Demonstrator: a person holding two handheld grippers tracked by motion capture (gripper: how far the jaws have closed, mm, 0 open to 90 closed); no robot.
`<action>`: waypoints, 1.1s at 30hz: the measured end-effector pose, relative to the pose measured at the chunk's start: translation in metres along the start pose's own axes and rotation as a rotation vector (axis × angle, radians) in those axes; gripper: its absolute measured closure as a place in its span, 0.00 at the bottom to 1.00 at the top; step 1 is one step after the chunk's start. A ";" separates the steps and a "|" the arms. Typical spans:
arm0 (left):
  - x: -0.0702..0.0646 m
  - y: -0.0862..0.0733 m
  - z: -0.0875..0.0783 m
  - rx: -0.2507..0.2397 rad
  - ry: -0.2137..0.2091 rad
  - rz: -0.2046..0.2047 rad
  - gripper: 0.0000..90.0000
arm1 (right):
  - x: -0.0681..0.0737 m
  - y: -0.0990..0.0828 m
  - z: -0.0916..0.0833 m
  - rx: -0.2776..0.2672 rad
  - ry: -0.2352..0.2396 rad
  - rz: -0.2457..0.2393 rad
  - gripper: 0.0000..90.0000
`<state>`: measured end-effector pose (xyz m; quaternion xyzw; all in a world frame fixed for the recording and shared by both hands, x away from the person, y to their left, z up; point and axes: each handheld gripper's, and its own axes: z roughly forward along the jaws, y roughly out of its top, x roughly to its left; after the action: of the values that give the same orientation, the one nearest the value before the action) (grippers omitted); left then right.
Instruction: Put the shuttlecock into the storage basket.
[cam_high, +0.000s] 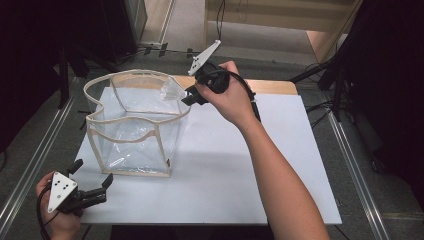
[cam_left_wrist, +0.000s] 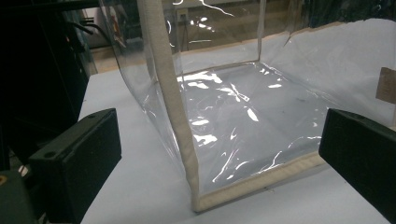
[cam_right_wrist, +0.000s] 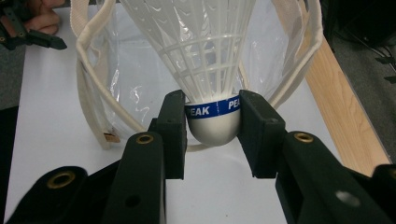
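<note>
A clear plastic bag (cam_high: 135, 125) with cream fabric trim stands open on the white table (cam_high: 230, 165). My right gripper (cam_high: 186, 97) hangs at the bag's far right rim, shut on a white plastic shuttlecock (cam_high: 171, 91). In the right gripper view the two jaws pinch the shuttlecock's (cam_right_wrist: 211, 70) white cork head at its blue band, skirt pointing toward the bag's mouth (cam_right_wrist: 93, 84). My left gripper (cam_high: 92, 182) rests open near the table's front left corner. Its jaws face the bag's lower corner seam (cam_left_wrist: 180, 121) with nothing between them.
A wooden strip (cam_high: 270, 86) runs along the table's far edge. Metal rails (cam_high: 352, 165) flank the table on both sides. Dark stands and cables (cam_high: 325, 70) sit beyond the far right corner. White tabletop stretches to the right of the bag.
</note>
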<state>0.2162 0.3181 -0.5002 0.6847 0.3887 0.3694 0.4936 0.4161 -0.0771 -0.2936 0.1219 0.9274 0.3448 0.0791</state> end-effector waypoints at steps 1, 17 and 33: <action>0.000 0.000 0.000 0.000 0.000 -0.001 0.00 | 0.000 0.000 0.001 -0.006 0.000 0.000 0.69; 0.000 0.000 0.000 0.001 0.000 -0.001 0.00 | -0.002 -0.030 -0.009 -0.071 -0.045 0.103 0.06; 0.000 0.000 0.000 0.002 0.003 0.001 0.00 | 0.006 -0.067 -0.012 -0.077 -0.081 0.148 0.00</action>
<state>0.2160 0.3179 -0.5003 0.6849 0.3893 0.3701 0.4922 0.3959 -0.1320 -0.3295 0.2006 0.8979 0.3800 0.0953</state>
